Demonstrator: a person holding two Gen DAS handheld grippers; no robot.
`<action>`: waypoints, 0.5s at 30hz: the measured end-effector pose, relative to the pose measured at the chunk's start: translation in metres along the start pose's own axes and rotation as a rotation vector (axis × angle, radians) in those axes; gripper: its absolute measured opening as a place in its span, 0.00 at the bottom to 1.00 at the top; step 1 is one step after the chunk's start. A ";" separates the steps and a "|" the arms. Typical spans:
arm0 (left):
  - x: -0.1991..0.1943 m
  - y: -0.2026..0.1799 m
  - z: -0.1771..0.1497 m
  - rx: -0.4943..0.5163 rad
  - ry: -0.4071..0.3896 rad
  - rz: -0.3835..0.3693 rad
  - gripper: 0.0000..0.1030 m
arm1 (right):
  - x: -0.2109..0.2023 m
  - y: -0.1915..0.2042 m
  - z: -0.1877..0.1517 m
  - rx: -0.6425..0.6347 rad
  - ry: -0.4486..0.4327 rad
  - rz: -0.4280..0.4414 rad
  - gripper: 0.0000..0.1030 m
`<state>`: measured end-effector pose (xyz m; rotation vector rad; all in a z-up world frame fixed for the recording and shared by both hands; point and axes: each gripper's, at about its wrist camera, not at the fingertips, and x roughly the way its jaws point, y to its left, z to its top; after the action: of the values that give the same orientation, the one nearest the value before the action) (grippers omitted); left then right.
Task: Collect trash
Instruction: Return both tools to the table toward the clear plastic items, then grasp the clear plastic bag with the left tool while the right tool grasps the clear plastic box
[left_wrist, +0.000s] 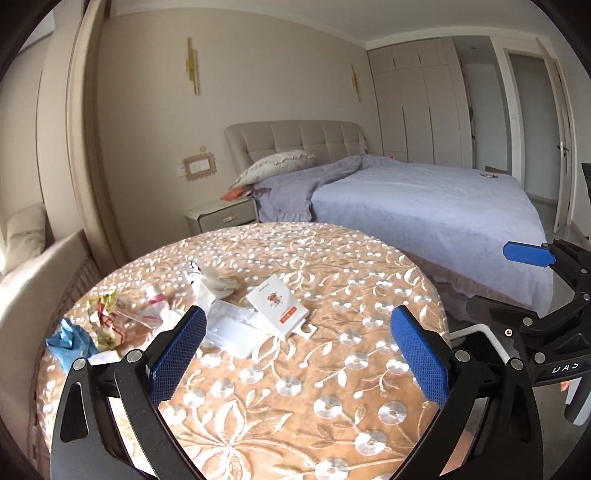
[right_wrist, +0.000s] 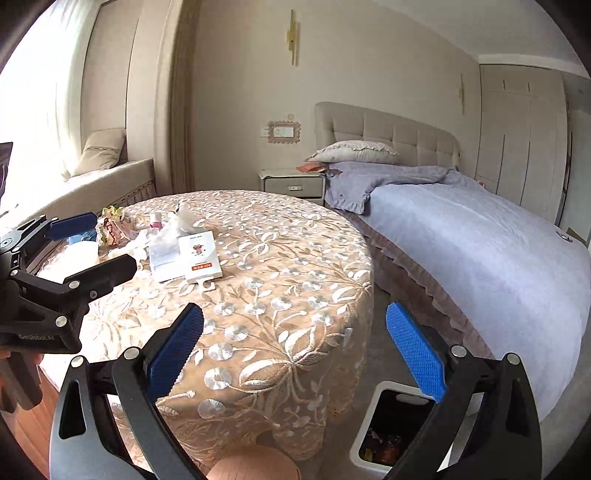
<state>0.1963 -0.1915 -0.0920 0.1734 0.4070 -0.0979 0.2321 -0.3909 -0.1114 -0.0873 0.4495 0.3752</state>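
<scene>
1. Left claw (left_wrist: 299, 332) stood spread wide and empty, low in the frame over the counter (left_wrist: 332, 369).
2. Right claw (right_wrist: 295, 336) likewise gaped, holding nothing.
3. Trash lay at the counter's left: white packet (left_wrist: 277, 304), tissue (left_wrist: 214, 282), blue wrapper (left_wrist: 68, 338).
4. Bin (right_wrist: 369, 424) sat lower right, on the floor.

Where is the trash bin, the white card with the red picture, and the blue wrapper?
trash bin (right_wrist: 369, 424), right wrist view, white left wall
white card (left_wrist: 277, 304), left wrist view, card face
blue wrapper (left_wrist: 70, 338), left wrist view, crumpled middle
</scene>
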 end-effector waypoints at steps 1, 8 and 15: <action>0.000 0.011 -0.003 -0.012 0.007 0.025 0.95 | 0.005 0.009 0.003 -0.012 0.004 0.019 0.96; 0.002 0.081 -0.023 -0.065 0.051 0.185 0.95 | 0.040 0.064 0.018 -0.105 0.033 0.114 0.96; 0.013 0.136 -0.039 -0.104 0.101 0.271 0.95 | 0.087 0.113 0.030 -0.183 0.106 0.202 0.96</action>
<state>0.2106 -0.0512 -0.1128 0.1295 0.4844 0.1996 0.2751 -0.2515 -0.1227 -0.2414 0.5295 0.6118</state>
